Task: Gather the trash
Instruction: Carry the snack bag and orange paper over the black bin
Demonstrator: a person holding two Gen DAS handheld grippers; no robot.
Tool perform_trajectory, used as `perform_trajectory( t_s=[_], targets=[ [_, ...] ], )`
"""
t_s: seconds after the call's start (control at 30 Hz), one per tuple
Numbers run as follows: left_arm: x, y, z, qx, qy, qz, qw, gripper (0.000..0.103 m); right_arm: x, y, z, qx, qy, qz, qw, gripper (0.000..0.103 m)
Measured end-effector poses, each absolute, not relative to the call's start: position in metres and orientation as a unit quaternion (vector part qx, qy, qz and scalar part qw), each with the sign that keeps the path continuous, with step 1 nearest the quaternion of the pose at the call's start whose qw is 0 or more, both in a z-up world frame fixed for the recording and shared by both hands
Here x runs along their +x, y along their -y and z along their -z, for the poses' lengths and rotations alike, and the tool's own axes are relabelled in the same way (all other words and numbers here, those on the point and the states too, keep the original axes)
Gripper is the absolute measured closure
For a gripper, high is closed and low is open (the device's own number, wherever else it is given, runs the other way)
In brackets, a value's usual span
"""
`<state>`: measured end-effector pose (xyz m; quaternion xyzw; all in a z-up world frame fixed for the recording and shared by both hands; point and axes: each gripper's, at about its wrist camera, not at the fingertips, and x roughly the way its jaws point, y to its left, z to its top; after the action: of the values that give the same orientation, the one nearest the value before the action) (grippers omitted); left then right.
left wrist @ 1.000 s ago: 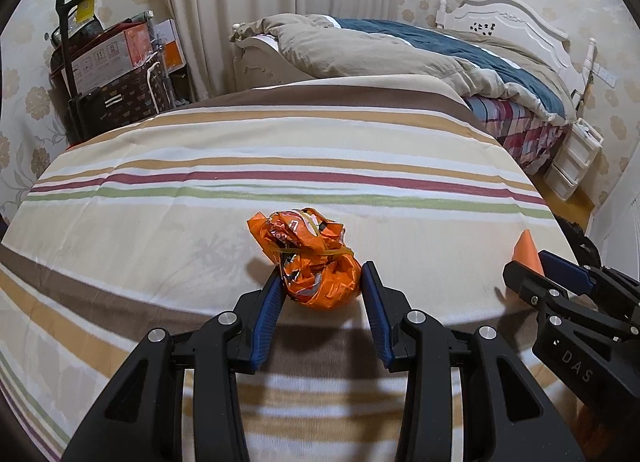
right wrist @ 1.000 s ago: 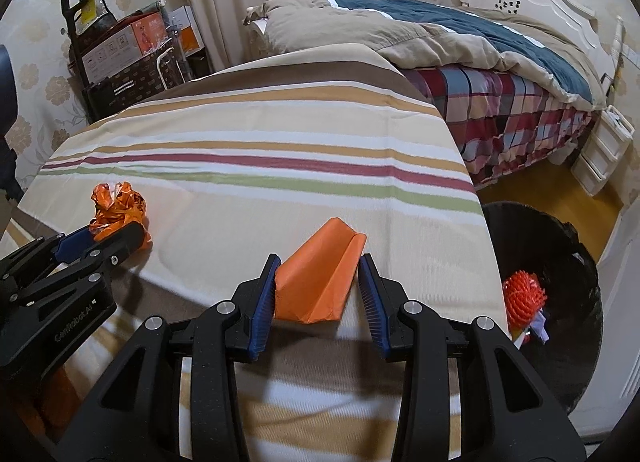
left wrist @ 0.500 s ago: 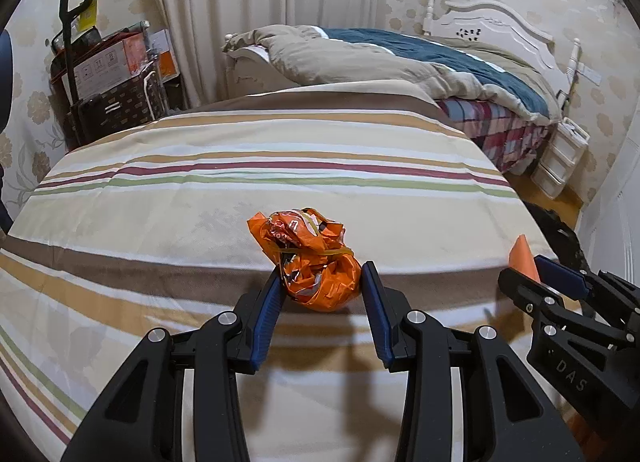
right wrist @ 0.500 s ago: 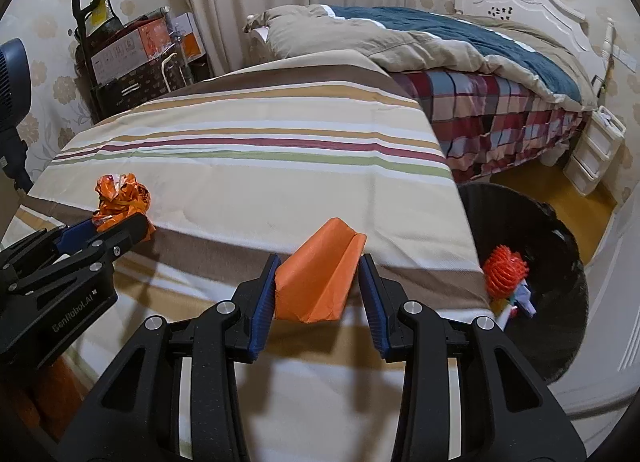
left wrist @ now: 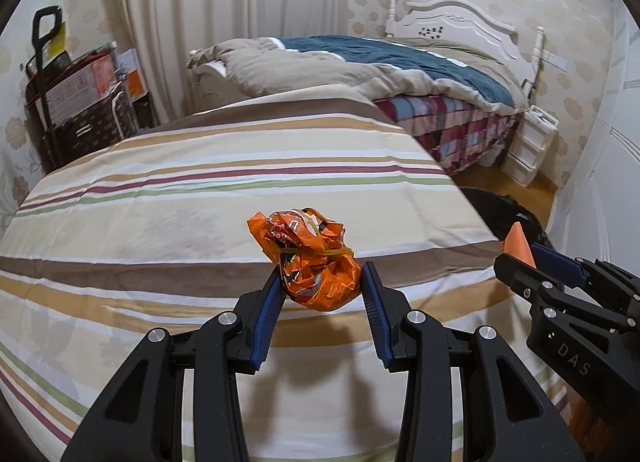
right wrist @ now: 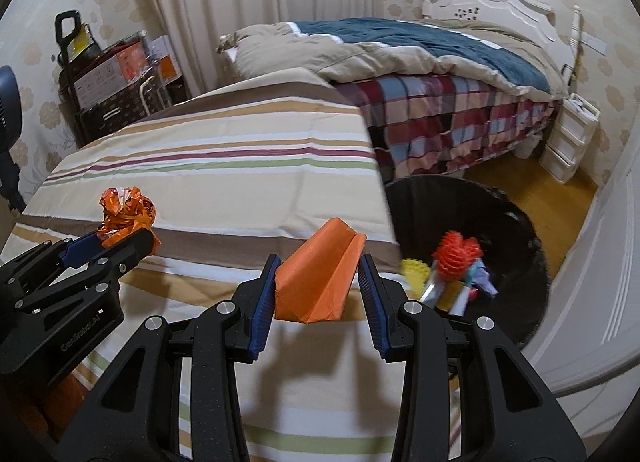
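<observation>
My left gripper [left wrist: 320, 286] is shut on a crumpled orange wrapper [left wrist: 316, 262] and holds it above the striped cloth [left wrist: 200, 190]. It also shows in the right wrist view [right wrist: 128, 214] at the left. My right gripper [right wrist: 318, 282] is shut on a folded orange paper [right wrist: 320, 274], held near the cloth's right edge. The paper's tip shows in the left wrist view [left wrist: 518, 240]. A black trash bin [right wrist: 516, 222] stands on the floor to the right, with a red spiky ball [right wrist: 456, 254] and other scraps inside.
A bed with a beige and blue quilt [right wrist: 400, 50] and plaid skirt lies behind. White plastic drawers [right wrist: 568, 138] stand at its foot. A cart with boxes [right wrist: 108, 90] stands at the back left. A white door [right wrist: 608, 302] is on the right.
Both grippers have lifted their trash off the striped cloth and drawn back and rightward. The bin and its contents have come further into the right wrist view.
</observation>
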<state>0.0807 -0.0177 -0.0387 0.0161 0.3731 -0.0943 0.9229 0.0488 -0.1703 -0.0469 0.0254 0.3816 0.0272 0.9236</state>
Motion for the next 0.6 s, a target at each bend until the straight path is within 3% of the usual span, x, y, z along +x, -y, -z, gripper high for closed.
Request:
perform_trajectory(
  t_s=[0.6],
  targets=[
    [0.085, 0.091, 0.03, 0.051, -0.354, 0.167, 0.919, 0.062, 0.038, 0.253, 0.037, 0.061, -0.36, 0.055, 0.929, 0.064]
  ],
)
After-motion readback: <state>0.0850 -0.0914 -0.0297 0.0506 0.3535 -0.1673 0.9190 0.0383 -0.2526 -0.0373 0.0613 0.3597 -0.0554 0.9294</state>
